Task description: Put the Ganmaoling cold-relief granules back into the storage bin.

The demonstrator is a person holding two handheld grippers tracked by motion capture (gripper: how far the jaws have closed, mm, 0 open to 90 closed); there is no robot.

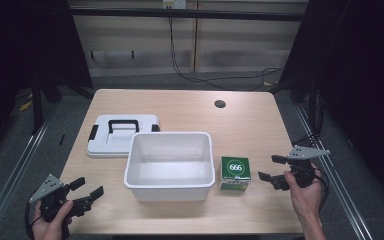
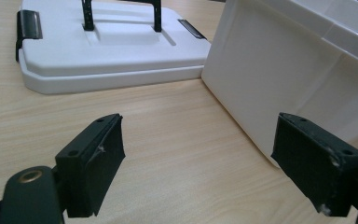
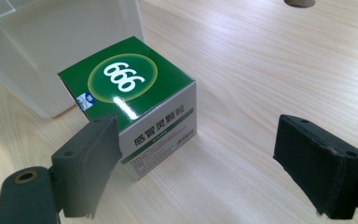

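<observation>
A green and white box marked 666 stands on the table just right of a white open bin. My right gripper hovers open to the box's right, its jaws pointing at it. In the right gripper view the box sits ahead between the spread jaws, nearer the left one. A white lid with a black handle lies flat behind and left of the bin. My left gripper is open near the front left corner, nothing between its jaws. In the left gripper view the lid and the bin's wall lie ahead.
A round cable hole sits in the wooden table at the far right. The table's front edge runs just below both hands. Dark floor and metal rails flank the table.
</observation>
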